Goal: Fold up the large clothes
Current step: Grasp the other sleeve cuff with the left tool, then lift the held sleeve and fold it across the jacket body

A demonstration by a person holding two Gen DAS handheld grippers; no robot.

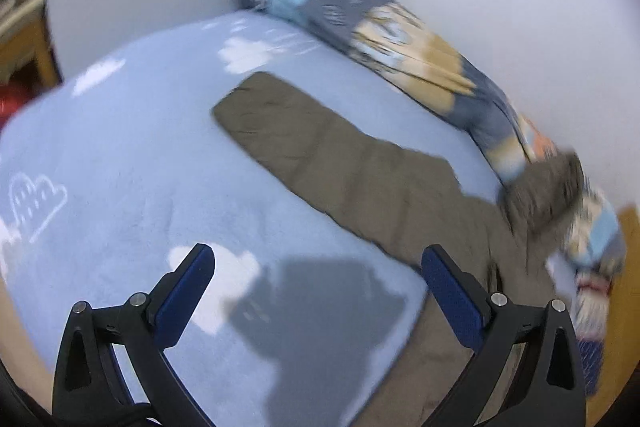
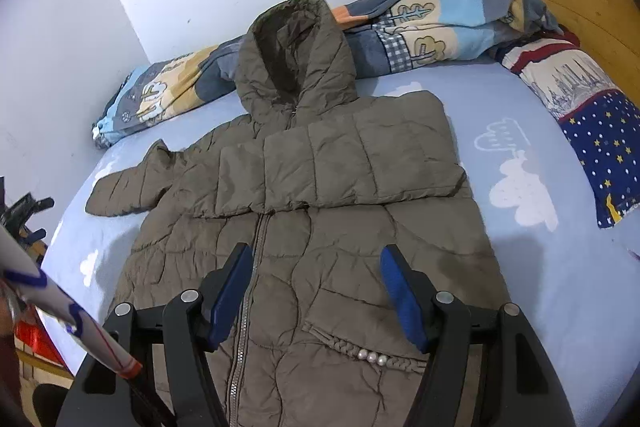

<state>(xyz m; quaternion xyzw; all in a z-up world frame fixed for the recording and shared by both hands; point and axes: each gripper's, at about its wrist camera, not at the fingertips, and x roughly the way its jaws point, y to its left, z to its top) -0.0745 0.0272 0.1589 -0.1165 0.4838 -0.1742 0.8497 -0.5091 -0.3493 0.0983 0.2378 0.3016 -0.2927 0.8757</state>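
On a bed (image 2: 540, 287) with a cloud-print blue sheet, a brown padded jacket (image 2: 320, 227) is laid face-up, one sleeve already folded across its chest, while the left tool (image 1: 316, 291) and right tool (image 2: 316, 291) are held released above it, apparently for the next fold.

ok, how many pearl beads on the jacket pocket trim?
3, in a row on the braided pocket trim of the jacket, low in the right wrist view. More may be hidden elsewhere.
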